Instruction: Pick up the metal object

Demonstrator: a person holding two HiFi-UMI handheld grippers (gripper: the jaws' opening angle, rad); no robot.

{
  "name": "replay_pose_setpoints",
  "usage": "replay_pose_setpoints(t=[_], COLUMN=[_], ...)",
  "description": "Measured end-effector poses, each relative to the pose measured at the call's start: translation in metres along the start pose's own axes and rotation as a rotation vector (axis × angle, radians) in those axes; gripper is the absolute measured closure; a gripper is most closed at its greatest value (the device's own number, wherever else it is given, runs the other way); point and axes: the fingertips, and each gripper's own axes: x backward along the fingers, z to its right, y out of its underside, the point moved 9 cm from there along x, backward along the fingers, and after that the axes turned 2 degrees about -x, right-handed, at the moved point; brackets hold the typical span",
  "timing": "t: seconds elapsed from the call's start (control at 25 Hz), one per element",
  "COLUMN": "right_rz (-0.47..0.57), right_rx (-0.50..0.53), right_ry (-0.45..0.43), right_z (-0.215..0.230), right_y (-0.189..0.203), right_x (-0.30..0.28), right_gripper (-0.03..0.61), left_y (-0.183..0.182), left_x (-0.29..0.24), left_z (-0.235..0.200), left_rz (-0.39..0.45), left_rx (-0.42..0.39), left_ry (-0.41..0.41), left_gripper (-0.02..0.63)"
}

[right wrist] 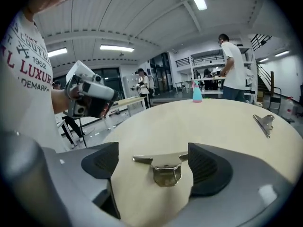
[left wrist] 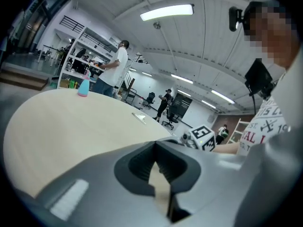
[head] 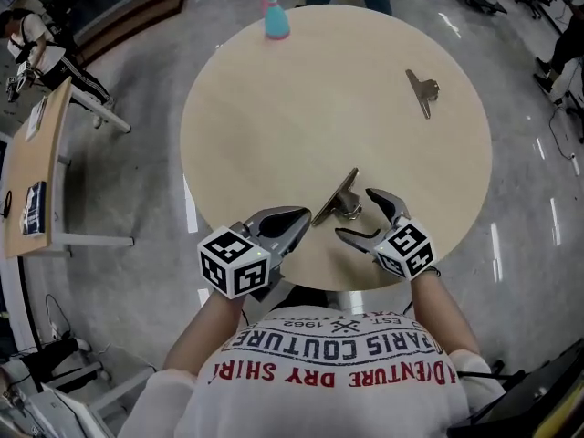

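**Framing the metal clip, no squeeze yet**

Brackets the metal clip (head: pixel 339 203) with the right gripper (head: pixel 357 214), jaws spread wide, no firm press from either pad. Reads as a line-up for the pickup, not a grip.

Finds the clip lying flat on the round table (head: pixel 301 108), close to the near rim, with the long bar slanting toward the left gripper (head: pixel 299 220) and the looped tab facing the right one.

Shows it again (right wrist: pixel 163 167) in the right gripper view, with the right gripper (right wrist: pixel 152 164) set around it and the bar running crosswise from pad to pad. One bar end sits hard by a pad; cannot tell whether touching. Suggests a close along the bar's length, so thin metal may skate on the smooth wood if one pad arrives first.

Parks the left gripper (left wrist: pixel 154 148) just beside the bar's tip, jaws drawn together on nothing, only a sliver of table showing through the hollow. Possibly serves as a stop against sliding; possibly just rests there.

Sets aside, well apart, a second metal clip (head: pixel 422 89) at the far right and a spray bottle (head: pixel 275 16) at the far rim.
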Motion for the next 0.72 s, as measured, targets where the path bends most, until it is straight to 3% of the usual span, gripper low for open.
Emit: replay_pose_setpoints(t=[0.4, 0.56, 0.72], right_rz=[-0.131, -0.172, -0.195], right_rx=[0.008, 0.021, 0.005], right_ry=[0.047, 0.069, 0.072], right_z=[0.028, 0.031, 0.029], right_y=[0.028, 0.025, 0.023], right_x=[-0.051, -0.057, -0.058], right_gripper=[0.158, 0.275, 0.288], left_y=[0.004, 0.003, 0.006], left_x=[-0.011, -0.008, -0.001], left_z=[-0.039, -0.049, -0.055], left_rz=[0.026, 0.053, 0.060], left_rx=[0.027, 0.038, 0.046], left_ry=[-0.009, -0.007, -0.016], left_gripper=[0.612, 0.612, 0.612])
